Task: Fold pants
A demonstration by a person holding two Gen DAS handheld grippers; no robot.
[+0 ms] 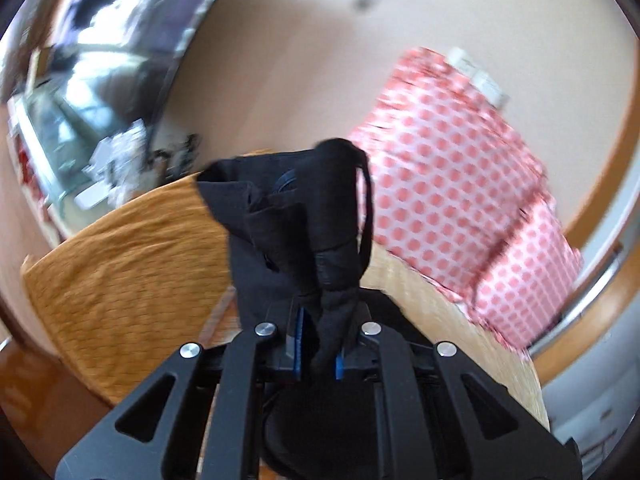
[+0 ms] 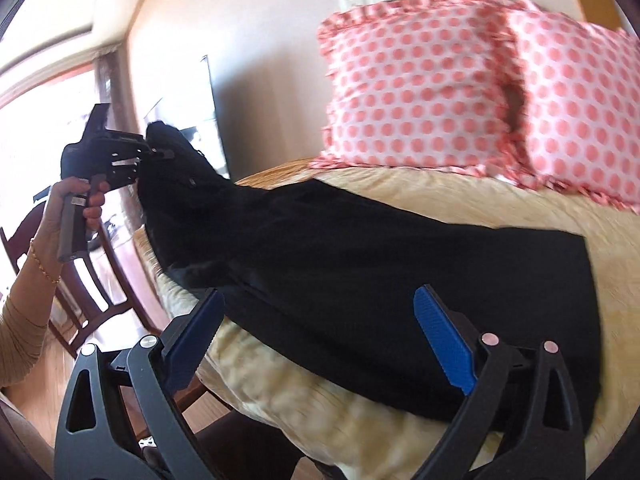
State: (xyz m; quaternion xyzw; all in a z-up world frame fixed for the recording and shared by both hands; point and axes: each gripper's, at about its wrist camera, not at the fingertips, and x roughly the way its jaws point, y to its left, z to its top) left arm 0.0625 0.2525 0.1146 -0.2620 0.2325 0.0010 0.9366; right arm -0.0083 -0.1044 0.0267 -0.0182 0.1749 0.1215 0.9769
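Note:
Black pants [image 2: 360,264] lie stretched across a yellow-covered bed [image 2: 460,192], their right end flat on the cover. My left gripper [image 1: 320,344] is shut on a bunched end of the pants [image 1: 296,216] and holds it lifted above the bed's left side; it also shows in the right wrist view [image 2: 120,156], gripped by a hand. My right gripper [image 2: 320,332] is open, its blue pads [image 2: 444,340] wide apart just above the near edge of the pants, holding nothing.
Two pink polka-dot pillows [image 2: 420,84] lean against the wall at the bed's head, also in the left wrist view [image 1: 448,184]. A dark wooden chair [image 2: 80,280] stands left of the bed. A window [image 2: 40,120] lies behind it.

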